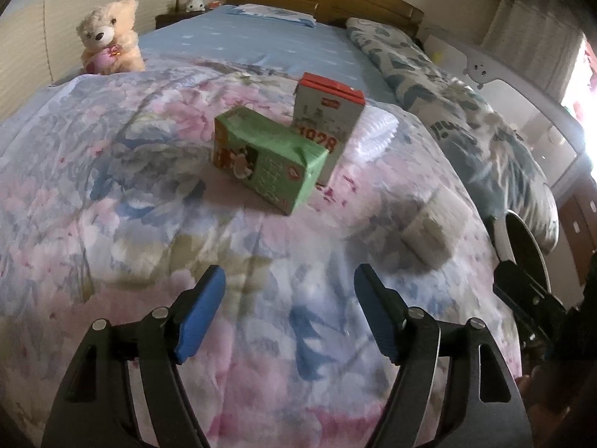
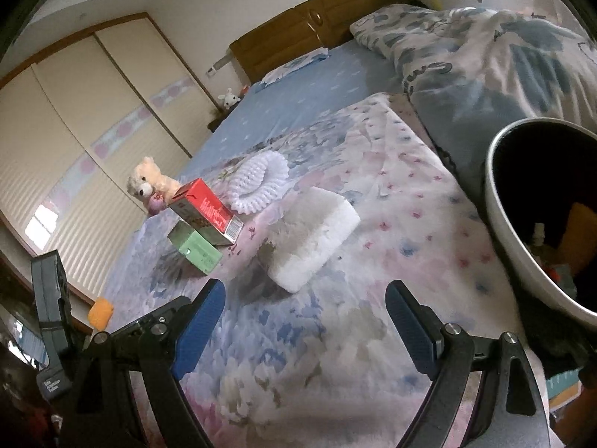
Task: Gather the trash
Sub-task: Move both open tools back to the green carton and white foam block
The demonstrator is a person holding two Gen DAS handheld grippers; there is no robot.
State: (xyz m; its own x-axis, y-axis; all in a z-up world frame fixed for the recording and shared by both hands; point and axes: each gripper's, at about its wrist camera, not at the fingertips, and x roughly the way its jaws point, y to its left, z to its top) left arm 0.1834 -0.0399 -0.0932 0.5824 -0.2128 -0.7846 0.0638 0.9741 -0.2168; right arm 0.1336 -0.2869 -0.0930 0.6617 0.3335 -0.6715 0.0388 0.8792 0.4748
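Hovering over the floral quilt (image 1: 112, 186) on the bed, both tongs spread wide w/ nothing pinched: left tongs (image 1: 289, 313), right tongs (image 2: 306, 324). Trash still on the quilt: green carton (image 1: 266, 158) lying on its side, dead ahead of left tongs, long axis running diagonally away to the left; red-top carton (image 1: 328, 119) upright, touching it just behind. White foam block (image 2: 311, 239) lies ahead of right tongs, slightly left, long axis diagonal; in left view it's off to the right, so right hand looks nearer to it, left nearer to cartons. White frilly item (image 2: 257, 179) further back. Bin (image 2: 522, 261) w/ dark inside sits just right of right tongs. Readable: "1928" on red-top carton; other print too blurry. Teddy bear (image 1: 108, 37) at far edge, prob not trash.
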